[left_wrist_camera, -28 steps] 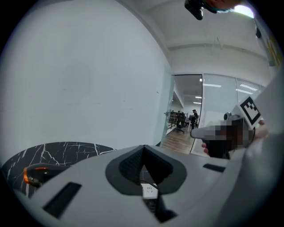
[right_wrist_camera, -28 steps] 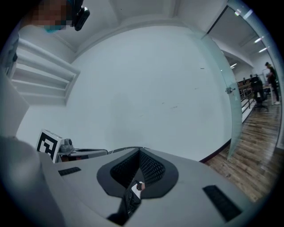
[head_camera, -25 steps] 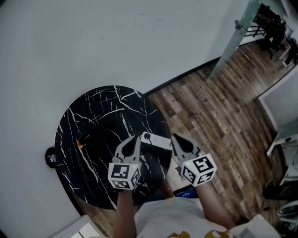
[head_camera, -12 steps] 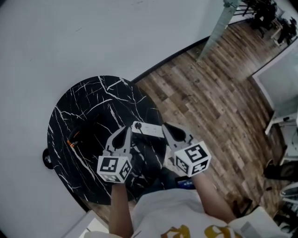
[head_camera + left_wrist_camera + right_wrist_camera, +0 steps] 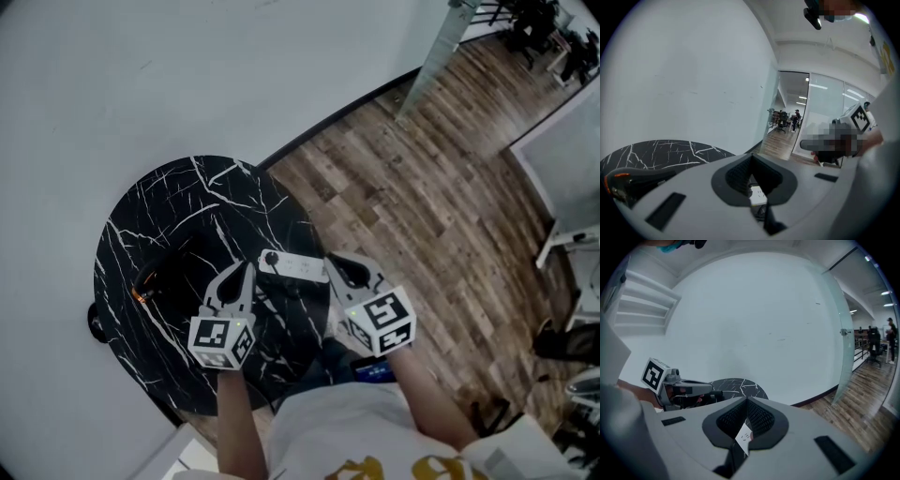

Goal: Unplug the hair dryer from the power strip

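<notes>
A white power strip lies near the right rim of a round black marble table, with a black plug in its left end. The black hair dryer, with an orange glow at its end, lies to the left. My left gripper is shut and empty, its tips just left of the strip. My right gripper is shut and empty just right of it. The strip shows behind the shut left gripper, the dryer at far left. It also shows behind the right gripper.
A white wall runs behind the table. Wood floor spreads to the right, with a glass partition at the top and white furniture at the far right. A small dark object sits by the table's left edge.
Both grippers have sunk a little toward the table top, still on either side of the power strip. Their jaws stay shut. The strip and dryer have not moved.
</notes>
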The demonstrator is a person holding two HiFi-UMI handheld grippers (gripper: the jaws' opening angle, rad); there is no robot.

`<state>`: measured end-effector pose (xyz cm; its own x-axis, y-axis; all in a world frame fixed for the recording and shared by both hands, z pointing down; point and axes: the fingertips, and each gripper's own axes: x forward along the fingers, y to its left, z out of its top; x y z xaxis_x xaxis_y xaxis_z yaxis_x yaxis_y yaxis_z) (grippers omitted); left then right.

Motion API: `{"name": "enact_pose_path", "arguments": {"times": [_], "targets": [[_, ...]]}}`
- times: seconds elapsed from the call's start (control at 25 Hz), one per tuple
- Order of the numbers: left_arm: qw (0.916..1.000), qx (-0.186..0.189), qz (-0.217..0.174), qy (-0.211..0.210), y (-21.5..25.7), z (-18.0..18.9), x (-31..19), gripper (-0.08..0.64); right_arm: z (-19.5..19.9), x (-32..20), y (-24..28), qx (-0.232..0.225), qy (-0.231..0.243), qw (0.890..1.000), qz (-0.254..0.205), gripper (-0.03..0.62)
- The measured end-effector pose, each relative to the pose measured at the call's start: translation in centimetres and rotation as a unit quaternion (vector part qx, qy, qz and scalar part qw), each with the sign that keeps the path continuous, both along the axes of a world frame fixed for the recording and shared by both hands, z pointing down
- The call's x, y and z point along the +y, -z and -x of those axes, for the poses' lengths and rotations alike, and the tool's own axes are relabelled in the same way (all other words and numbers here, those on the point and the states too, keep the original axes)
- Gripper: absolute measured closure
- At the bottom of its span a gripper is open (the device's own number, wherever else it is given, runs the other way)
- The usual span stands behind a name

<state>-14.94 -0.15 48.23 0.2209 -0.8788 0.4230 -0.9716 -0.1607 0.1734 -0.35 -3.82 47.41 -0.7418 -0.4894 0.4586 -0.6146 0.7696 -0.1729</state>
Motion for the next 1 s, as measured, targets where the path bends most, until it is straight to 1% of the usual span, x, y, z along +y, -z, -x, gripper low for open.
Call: {"name": "enact_pose_path", "arguments": {"times": [0.12, 0.2, 0.32, 0.4, 0.44, 0.52, 0.6, 0.68, 0.88, 0.96, 1.0], "targets": [[0.9982, -0.05, 0.008, -0.033, -0.9, 0.0, -0.3, 0.561, 0.7, 0.1, -1.6, 0.023, 0.014, 1.0, 0.003, 0.594], [0.9948, -0.076, 0.028, -0.062, -2.0, 0.0, -0.4, 0.561, 1.6, 0.5, -2.4, 0.037, 0.033, 0.999, 0.012, 0.594], [0.9855, -0.092, 0.063, -0.127, -4.2, -0.3, -0.3, 0.561, 2.5, 1.3, -3.4, 0.078, 0.069, 0.994, 0.025, 0.594], [0.9779, -0.104, 0.073, -0.166, -5.4, -0.6, -0.5, 0.56, 3.0, 1.4, -4.6, 0.086, 0.077, 0.993, 0.027, 0.594], [0.9745, -0.107, 0.076, -0.182, -5.8, -0.8, -0.7, 0.56, 3.1, 1.3, -5.3, 0.085, 0.076, 0.993, 0.028, 0.592], [0.9698, -0.1, 0.081, -0.207, -6.4, -1.1, -0.9, 0.56, 3.2, 1.3, -6.7, 0.088, 0.076, 0.993, 0.037, 0.581], [0.9654, -0.093, 0.088, -0.227, -7.0, -1.2, -1.1, 0.551, 3.1, 1.6, -7.8, 0.096, 0.083, 0.99, 0.056, 0.558], [0.9595, -0.097, 0.099, -0.245, -7.8, -1.2, -1.1, 0.547, 3.0, 1.9, -8.8, 0.104, 0.092, 0.988, 0.07, 0.531], [0.9449, -0.1, 0.119, -0.288, -9.0, -1.2, -1.1, 0.514, 3.1, 1.9, -10.2, 0.127, 0.112, 0.982, 0.08, 0.48], [0.9364, -0.11, 0.128, -0.307, -9.6, -1.1, -1.0, 0.495, 3.3, 2.0, -10.8, 0.136, 0.122, 0.98, 0.08, 0.457], [0.9299, -0.123, 0.135, -0.319, -10.1, -1.1, -0.9, 0.488, 3.4, 2.0, -11.1, 0.142, 0.128, 0.978, 0.08, 0.449]]}}
